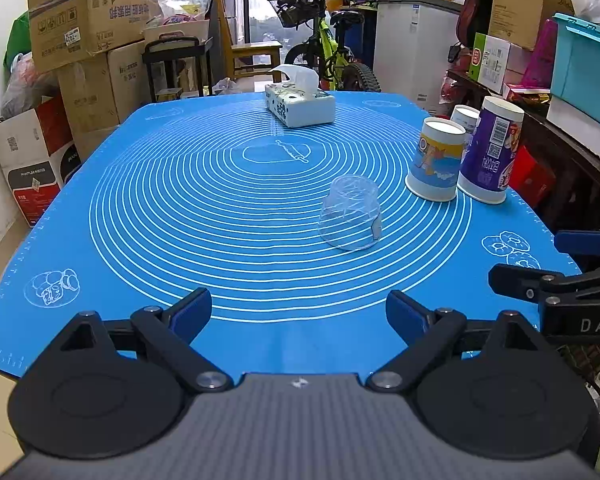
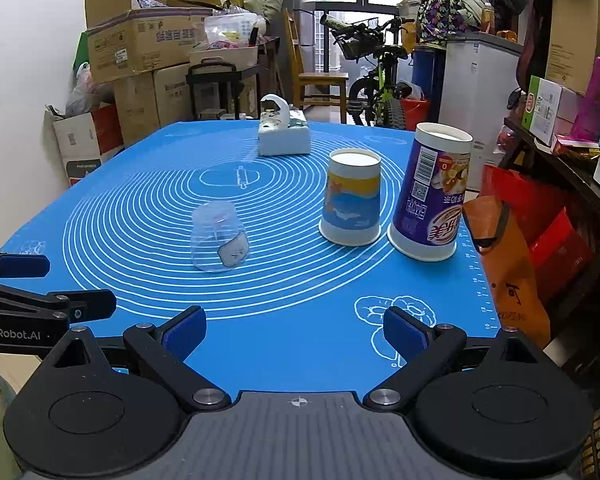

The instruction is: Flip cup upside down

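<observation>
Clear cup inverted, rim barely discernible

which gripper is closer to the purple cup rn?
Right. The right gripper sits at the mat's near edge with the purple cup ahead to its right. The left gripper is further left, with the cup far off to its right.

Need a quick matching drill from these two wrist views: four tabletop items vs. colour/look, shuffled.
Items:
1. tallest cup
2. shorter paper cup
3. plastic cup
4. tissue box

Looks:
A. clear, small label
B. white, tissue sticking out
C. purple, barcode
D. blue and yellow print

Pairs: 1-C, 2-D, 3-A, 4-B
</observation>
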